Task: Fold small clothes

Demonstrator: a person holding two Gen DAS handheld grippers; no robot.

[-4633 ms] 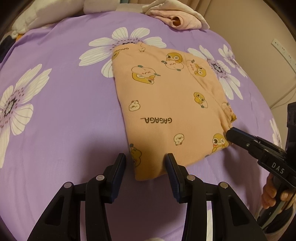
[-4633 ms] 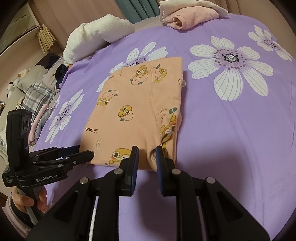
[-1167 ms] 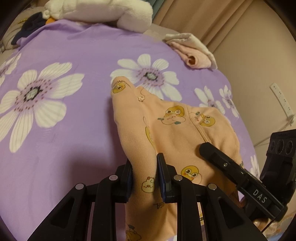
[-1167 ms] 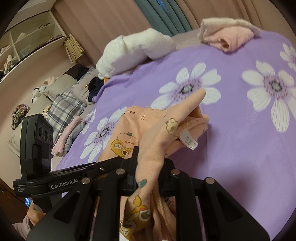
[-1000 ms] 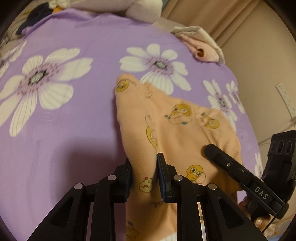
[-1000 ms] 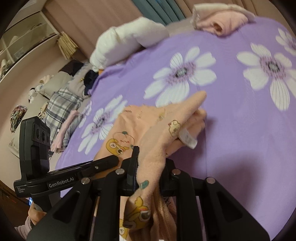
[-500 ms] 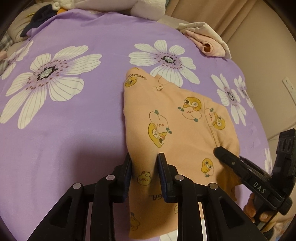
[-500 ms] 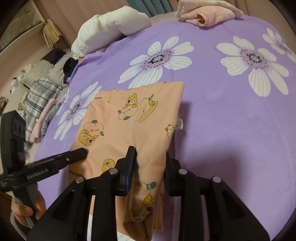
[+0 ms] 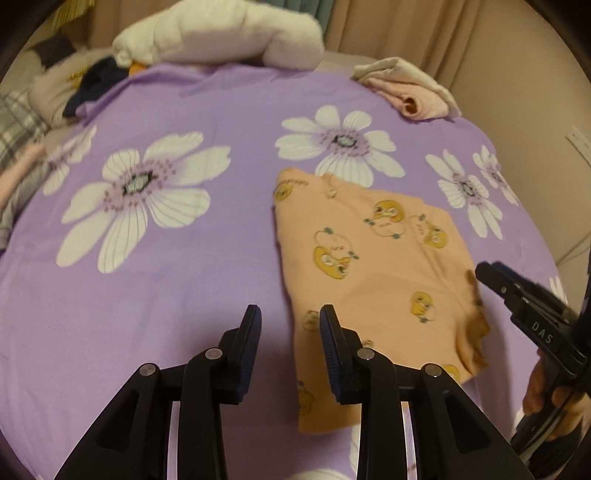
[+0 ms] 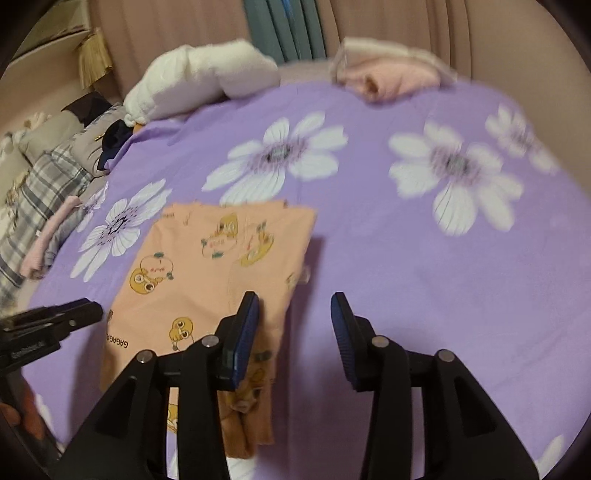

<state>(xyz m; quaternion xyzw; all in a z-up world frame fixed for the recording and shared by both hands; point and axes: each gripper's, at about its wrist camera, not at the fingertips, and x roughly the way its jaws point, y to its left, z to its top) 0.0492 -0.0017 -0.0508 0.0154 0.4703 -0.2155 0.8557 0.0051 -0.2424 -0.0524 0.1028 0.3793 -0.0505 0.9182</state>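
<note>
A peach garment with duck prints (image 9: 373,266) lies folded flat on the purple flowered sheet (image 9: 184,266). In the left wrist view my left gripper (image 9: 290,328) hovers over the garment's near left edge. Its jaws are opening and the pads touch no cloth. In the right wrist view my right gripper (image 10: 293,321) is at the near right edge of the garment (image 10: 207,273). Its jaws are opening too, with mostly bare sheet between them. Each gripper shows in the other's view: the right gripper (image 9: 487,275) and the left gripper (image 10: 88,310), each held by a hand.
A white fluffy blanket (image 9: 218,33) and a folded pink and cream pile (image 9: 410,92) lie at the bed's far edge. Plaid and other clothes (image 10: 48,177) are heaped at the left. A wall with a socket strip (image 9: 578,142) stands to the right.
Both grippers have let go of the folded-over cloth and their jaws have widened. They have drawn back and up a little, and the garment now lies flat.
</note>
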